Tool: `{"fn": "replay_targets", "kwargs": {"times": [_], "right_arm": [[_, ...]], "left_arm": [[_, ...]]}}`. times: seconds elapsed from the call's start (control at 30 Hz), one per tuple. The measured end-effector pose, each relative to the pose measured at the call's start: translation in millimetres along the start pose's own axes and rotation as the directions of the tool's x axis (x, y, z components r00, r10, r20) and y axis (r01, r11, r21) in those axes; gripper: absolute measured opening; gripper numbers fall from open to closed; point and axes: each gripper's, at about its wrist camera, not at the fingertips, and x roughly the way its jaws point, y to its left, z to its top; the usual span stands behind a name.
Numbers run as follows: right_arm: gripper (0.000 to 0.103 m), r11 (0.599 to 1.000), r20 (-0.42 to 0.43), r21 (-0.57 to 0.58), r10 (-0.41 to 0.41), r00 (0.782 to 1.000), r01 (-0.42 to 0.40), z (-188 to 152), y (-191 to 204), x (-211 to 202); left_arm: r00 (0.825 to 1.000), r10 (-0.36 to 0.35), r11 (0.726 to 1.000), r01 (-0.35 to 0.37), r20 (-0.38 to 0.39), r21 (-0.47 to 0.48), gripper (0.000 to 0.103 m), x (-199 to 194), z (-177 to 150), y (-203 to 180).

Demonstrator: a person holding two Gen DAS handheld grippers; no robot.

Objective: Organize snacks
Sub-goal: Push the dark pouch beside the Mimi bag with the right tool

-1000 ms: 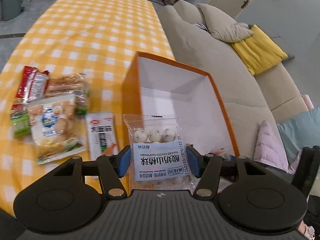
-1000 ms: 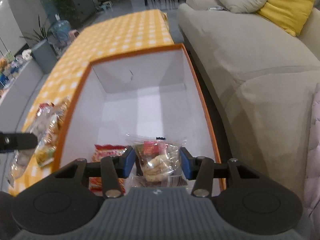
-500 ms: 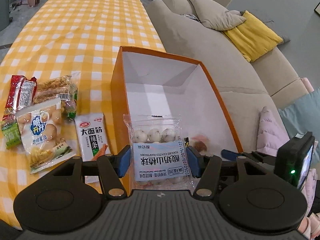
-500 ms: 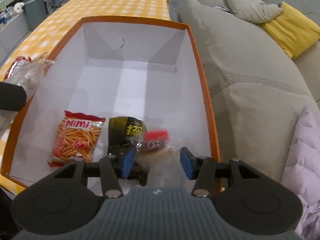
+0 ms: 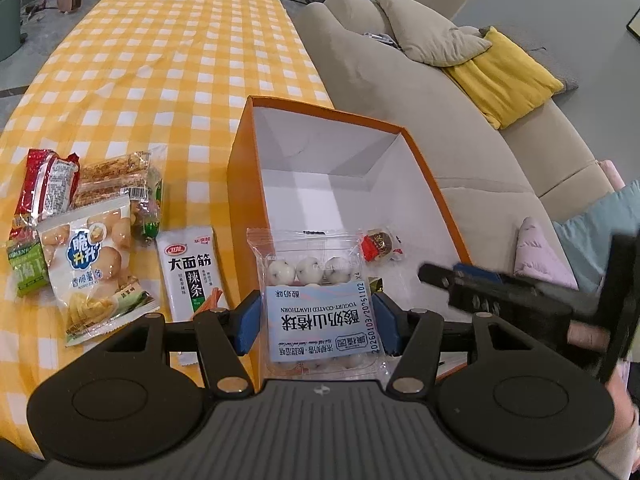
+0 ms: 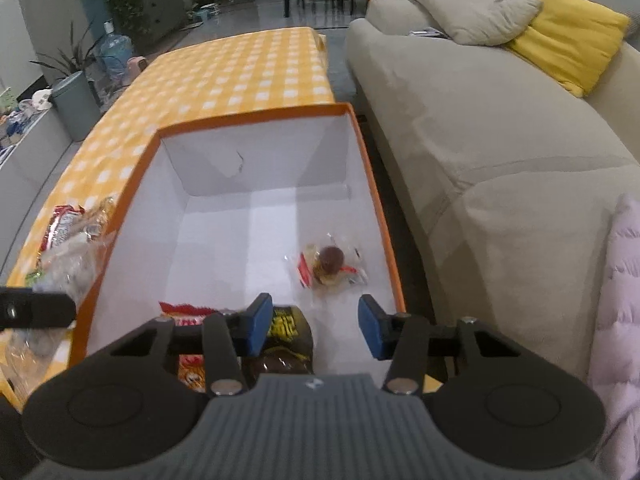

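**Holding hawthorn pack at the box**

Pinching a hawthorn pack [image 5: 316, 300] between its blue pads, the left gripper [image 5: 316, 320] sits over the near edge of the orange box [image 5: 240, 152]. The right gripper [image 6: 316, 322] hangs over the box, jaws spread, holding nothing. A clear snack bag [image 6: 330, 266] lies on the box floor beside a black packet [image 6: 288, 336]. More snacks [image 5: 92, 240] lie on the checked cloth [image 5: 180, 60].

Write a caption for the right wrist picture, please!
Open right gripper above the orange box, clear snack packet lying inside.
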Motion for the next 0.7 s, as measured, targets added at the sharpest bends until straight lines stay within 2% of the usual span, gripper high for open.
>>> {"fn": "replay_targets", "kwargs": {"times": [0.07,0.1,0.13,0.2,0.23,0.27,0.5,0.6,0.7], "right_arm": [[0.041,1.0,-0.017,-0.01,0.021,1.0,-0.021,11.4,1.7,8.3],[0.026,0.999,-0.032,-0.025,0.033,0.999,-0.034,16.6,4.7,13.7],[0.016,0.998,-0.055,-0.048,0.044,0.997,-0.047,23.7,7.9,22.1],[0.013,0.994,-0.101,-0.097,0.049,0.994,-0.059,39.4,14.7,43.8],[0.004,0.991,-0.126,-0.119,0.04,0.991,-0.056,47.8,18.5,56.4],[0.0,0.988,-0.156,-0.145,0.022,0.988,-0.045,56.2,22.1,71.1],[0.0,0.96,-0.265,-0.278,-0.089,0.96,0.013,89.7,38.5,138.9],[0.0,0.935,-0.309,-0.353,-0.146,0.94,0.03,80.7,42.3,149.3],[0.0,0.913,-0.363,-0.409,-0.17,0.916,0.007,64.7,42.6,150.9]], "left_arm": [[1.0,0.004,1.0,-0.004,0.006,0.005,0.066,-1.8,0.8,-1.1],[1.0,0.003,1.0,-0.003,0.011,0.005,0.066,-3.0,0.6,-1.5],[1.0,0.001,1.0,-0.001,0.014,0.004,0.066,-4.0,0.1,-1.6],[1.0,-0.003,1.0,0.003,0.015,0.002,0.066,-5.7,-0.7,-1.9],[1.0,-0.005,1.0,0.005,0.016,0.002,0.066,-6.4,-1.2,-2.2],[1.0,-0.007,1.0,0.007,0.016,0.001,0.066,-6.8,-1.5,-2.1],[1.0,-0.016,1.0,0.016,0.014,-0.004,0.067,-7.9,-0.4,-1.6],[0.999,-0.053,0.998,0.053,0.007,-0.017,0.066,-10.2,-1.3,1.4],[0.995,-0.099,0.995,0.1,0.009,-0.031,0.067,-14.5,-2.6,5.4]]}}
